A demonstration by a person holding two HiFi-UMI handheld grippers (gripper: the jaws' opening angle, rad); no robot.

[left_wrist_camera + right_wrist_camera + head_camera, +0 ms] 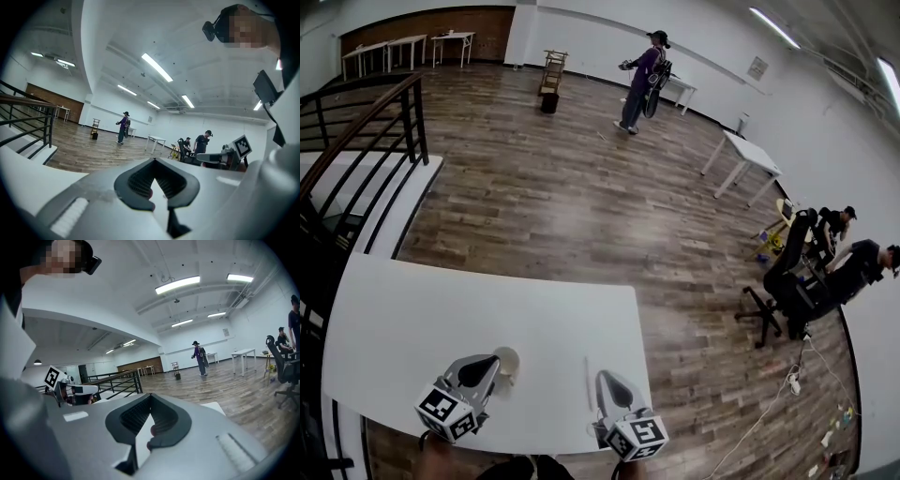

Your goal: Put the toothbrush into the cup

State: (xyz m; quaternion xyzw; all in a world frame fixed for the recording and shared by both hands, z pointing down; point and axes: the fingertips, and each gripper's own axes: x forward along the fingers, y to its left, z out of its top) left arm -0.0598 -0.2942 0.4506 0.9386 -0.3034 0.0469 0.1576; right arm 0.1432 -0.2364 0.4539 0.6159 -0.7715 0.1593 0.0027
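The left gripper [487, 364] and the right gripper [609, 382] hang low over the near edge of the white table [441, 309]. Each has its fingers [138, 180] clenched together on nothing. A small beige cup [507, 362] stands just beside the left gripper's tip, and the slim white toothbrush [588, 382] lies flat on the table close to the right gripper, between the two and apart from the cup.

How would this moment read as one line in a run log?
left gripper shut, empty, near cup | right gripper shut, empty, near toothbrush | toothbrush flat on table, outside cup
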